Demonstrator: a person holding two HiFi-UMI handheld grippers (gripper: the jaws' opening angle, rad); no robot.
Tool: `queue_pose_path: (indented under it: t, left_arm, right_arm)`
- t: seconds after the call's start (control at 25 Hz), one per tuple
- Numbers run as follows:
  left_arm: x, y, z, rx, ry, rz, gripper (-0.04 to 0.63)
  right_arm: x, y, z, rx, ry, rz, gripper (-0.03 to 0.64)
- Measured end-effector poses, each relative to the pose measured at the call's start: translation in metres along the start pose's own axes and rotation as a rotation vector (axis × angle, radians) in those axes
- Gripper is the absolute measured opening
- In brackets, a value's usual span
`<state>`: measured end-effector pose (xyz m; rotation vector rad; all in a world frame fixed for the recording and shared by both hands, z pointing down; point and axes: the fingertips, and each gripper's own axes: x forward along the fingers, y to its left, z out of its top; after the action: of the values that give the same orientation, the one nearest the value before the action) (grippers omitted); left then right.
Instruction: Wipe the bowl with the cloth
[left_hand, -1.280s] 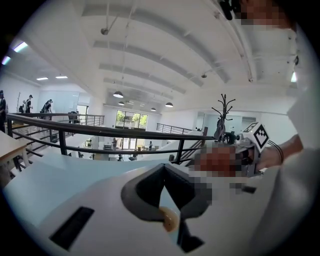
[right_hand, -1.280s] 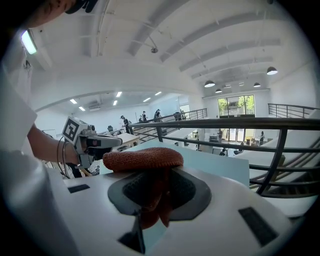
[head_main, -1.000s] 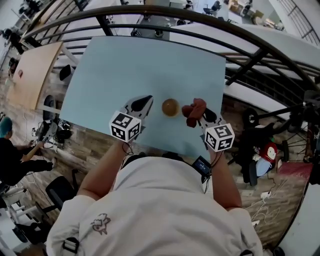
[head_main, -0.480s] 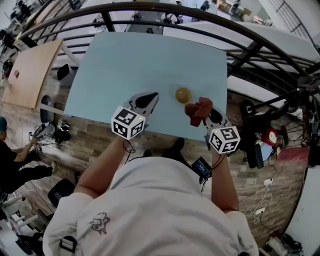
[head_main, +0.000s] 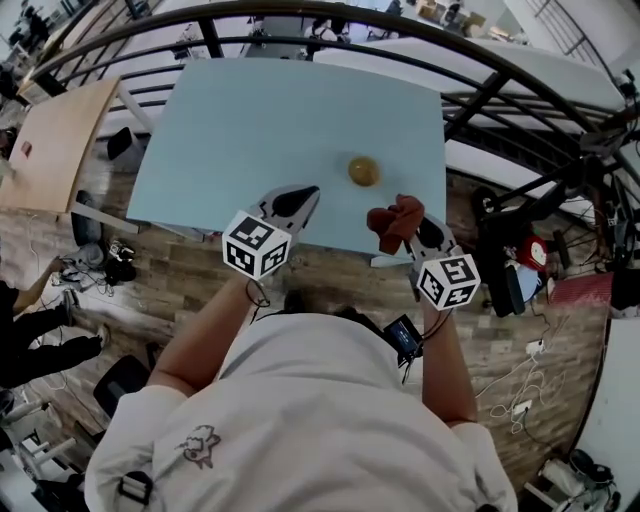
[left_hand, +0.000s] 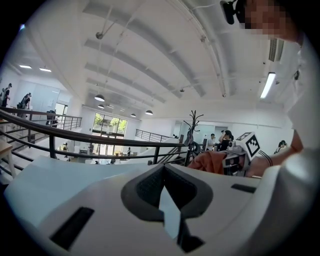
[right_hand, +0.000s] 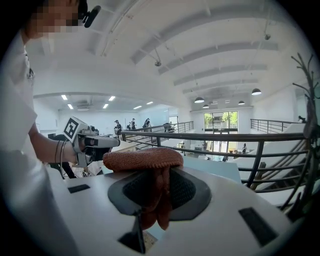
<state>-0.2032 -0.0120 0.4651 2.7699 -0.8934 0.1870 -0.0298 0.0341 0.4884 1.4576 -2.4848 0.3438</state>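
A small brown bowl (head_main: 363, 170) sits on the light blue table (head_main: 260, 130), near its front right part. My left gripper (head_main: 299, 199) hovers at the table's near edge, left of and nearer to me than the bowl. Its jaws are shut with nothing between them (left_hand: 165, 172). My right gripper (head_main: 408, 228) hangs off the table's near right corner, shut on a rust-red cloth (head_main: 397, 220). The cloth (right_hand: 145, 161) bulges above the jaws and hangs down between them. The bowl does not show in either gripper view. The cloth (left_hand: 212, 161) also shows in the left gripper view.
A black metal railing (head_main: 480, 95) curves behind and to the right of the table. A wooden table (head_main: 55, 140) stands at the left. Wood floor (head_main: 180, 290) lies below my grippers, with chairs and cables at both sides.
Both grippers have drawn back from beside the bowl toward the table's near edge and risen a little. The bowl now lies ahead of them. The cloth stays in the right gripper.
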Motion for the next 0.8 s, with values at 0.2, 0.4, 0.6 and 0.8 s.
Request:
queue_pose_path:
  t: [0.2,0.4,0.6,0.8]
  left_arm:
    - [-0.006,-0.034,0.000,0.013,-0.017,0.020,0.012]
    - [-0.008,-0.078,-0.010,-0.001,-0.014,0.049,0.012]
    - [-0.012,-0.113,-0.024,0.001,-0.036,0.103,0.012]
    - [-0.016,-0.137,-0.039,-0.009,-0.015,0.132,0.012]
  right_arm:
    - [-0.026,0.003,-0.006,-0.025,-0.005,0.036,0.092]
    - [-0.054,0.011,-0.018,-0.040,-0.005,0.113,0.092]
    - [-0.076,0.014,-0.044,-0.061,0.015,0.176,0.091]
    - [-0.094,0.013,-0.060,-0.054,0.025,0.203,0.091]
